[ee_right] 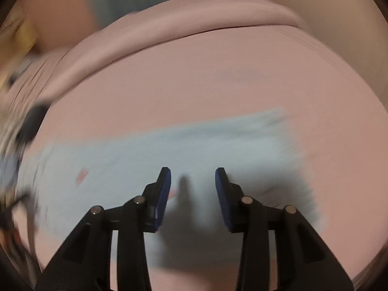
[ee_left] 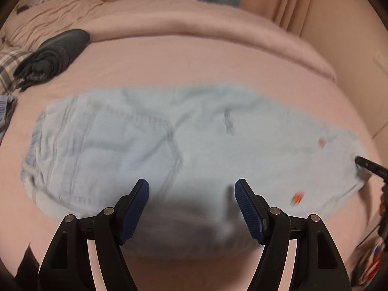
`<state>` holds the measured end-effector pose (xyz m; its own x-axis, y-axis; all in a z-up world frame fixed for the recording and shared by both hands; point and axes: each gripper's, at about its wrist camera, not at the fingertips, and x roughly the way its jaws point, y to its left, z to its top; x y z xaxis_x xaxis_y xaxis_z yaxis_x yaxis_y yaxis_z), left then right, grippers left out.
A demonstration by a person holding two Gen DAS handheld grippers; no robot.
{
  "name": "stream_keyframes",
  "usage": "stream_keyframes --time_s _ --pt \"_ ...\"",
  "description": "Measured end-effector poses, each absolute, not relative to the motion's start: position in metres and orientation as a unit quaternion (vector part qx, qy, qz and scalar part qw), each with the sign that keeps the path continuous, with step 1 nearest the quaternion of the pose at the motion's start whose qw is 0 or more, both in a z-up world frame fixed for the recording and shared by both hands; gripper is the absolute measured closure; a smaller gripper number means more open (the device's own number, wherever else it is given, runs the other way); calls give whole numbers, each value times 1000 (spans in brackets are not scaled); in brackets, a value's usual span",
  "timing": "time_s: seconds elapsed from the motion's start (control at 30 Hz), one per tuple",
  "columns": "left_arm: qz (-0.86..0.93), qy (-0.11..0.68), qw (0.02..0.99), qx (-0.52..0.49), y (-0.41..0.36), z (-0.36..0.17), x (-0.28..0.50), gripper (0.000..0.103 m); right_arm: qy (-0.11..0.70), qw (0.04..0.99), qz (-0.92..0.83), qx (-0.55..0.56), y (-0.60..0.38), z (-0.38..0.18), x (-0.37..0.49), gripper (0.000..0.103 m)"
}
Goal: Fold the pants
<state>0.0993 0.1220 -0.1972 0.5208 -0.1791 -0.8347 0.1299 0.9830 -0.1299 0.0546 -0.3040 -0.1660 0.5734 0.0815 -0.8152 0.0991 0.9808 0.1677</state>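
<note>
Light blue pants (ee_left: 169,150) lie flat across the pink bed, waistband at the left, leg ends at the right, with small orange marks on the legs. My left gripper (ee_left: 191,189) is open and empty, just above the pants' near edge at the middle. My right gripper (ee_right: 192,177) is open and empty, above the leg end of the pants (ee_right: 194,145); that view is motion-blurred. One finger of the right gripper (ee_left: 371,167) shows at the right edge of the left wrist view, at the leg hem.
A dark garment (ee_left: 53,55) lies at the back left of the bed. A rolled pink duvet (ee_left: 194,24) runs along the far side. Plaid fabric (ee_left: 9,65) and other clothes sit at the left edge. Curtains hang behind.
</note>
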Motion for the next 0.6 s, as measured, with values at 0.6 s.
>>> stream_keyframes --time_s 0.6 --pt "-133 402 902 -84 158 -156 108 28 494 823 228 165 -198 -141 156 36"
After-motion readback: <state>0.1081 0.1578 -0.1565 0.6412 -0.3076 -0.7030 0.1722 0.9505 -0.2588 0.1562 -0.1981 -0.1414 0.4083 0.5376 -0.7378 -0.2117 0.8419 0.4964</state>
